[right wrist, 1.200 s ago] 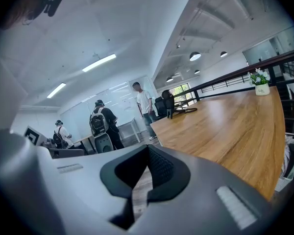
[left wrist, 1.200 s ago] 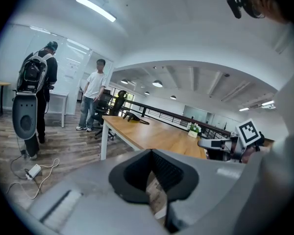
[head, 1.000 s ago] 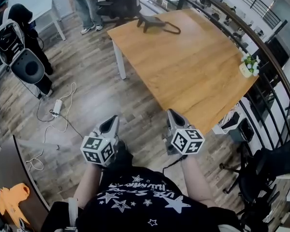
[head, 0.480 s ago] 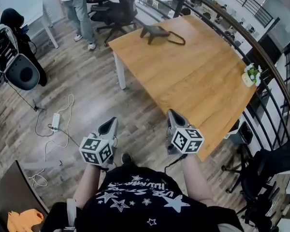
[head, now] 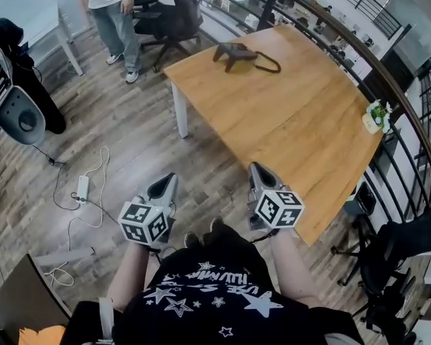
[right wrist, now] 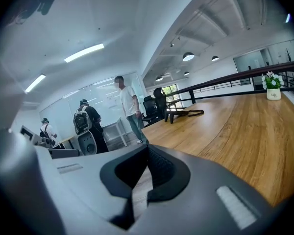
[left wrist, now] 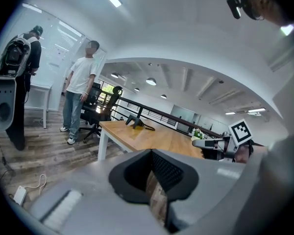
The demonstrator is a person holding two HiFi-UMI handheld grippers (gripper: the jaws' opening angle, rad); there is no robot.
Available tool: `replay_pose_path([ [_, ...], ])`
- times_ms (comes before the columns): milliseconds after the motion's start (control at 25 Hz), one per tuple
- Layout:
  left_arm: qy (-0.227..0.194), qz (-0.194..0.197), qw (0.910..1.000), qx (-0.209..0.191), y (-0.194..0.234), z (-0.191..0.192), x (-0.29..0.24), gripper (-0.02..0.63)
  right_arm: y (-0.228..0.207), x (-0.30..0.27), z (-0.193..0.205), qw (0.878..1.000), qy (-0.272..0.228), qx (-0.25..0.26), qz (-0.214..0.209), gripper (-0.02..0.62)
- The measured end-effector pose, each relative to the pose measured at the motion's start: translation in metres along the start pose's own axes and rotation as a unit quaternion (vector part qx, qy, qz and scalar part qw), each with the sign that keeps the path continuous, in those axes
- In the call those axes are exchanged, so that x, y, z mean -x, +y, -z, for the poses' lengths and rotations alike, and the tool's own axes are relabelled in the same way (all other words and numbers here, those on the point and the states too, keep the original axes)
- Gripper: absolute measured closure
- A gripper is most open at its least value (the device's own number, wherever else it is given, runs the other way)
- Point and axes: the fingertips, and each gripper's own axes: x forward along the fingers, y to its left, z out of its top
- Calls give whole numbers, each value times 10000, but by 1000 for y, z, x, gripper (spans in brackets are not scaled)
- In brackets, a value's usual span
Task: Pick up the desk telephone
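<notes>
My left gripper [head: 165, 184], right gripper [head: 257, 172]: jaws together on both, nothing held; desk telephone [head: 232, 52] on far end of wooden table [head: 294, 128], well apart from me

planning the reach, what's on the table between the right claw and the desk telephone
Only bare tabletop, seen in the head view, from right claw to desk telephone.

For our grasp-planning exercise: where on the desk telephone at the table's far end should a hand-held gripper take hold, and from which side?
Probably the desk telephone, by its raised body, pinched across its narrow width from above at its left end, since the cord loops out to its right. It is too far to make out a handset.
</notes>
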Motion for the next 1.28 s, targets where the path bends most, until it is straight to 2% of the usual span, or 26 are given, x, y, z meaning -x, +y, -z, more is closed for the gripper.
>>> replay_pose_path([
  [280,111,-161,9998,105,23,1,-22,604,-18,-42,2,9998,143,-99,-60,594],
  [600,121,-380,9992,102,67,-42,-78,604,-46,-124,-43,9995,-12,-253,-175,594],
  [920,207,-192,9996,-54,79,-93,-163,604,-95,-182,-88,9987,-118,-495,-8,594],
  [1280,327,33,9992,-209,84,-124,-237,604,-145,-217,-117,9969,-330,-707,141,594],
])
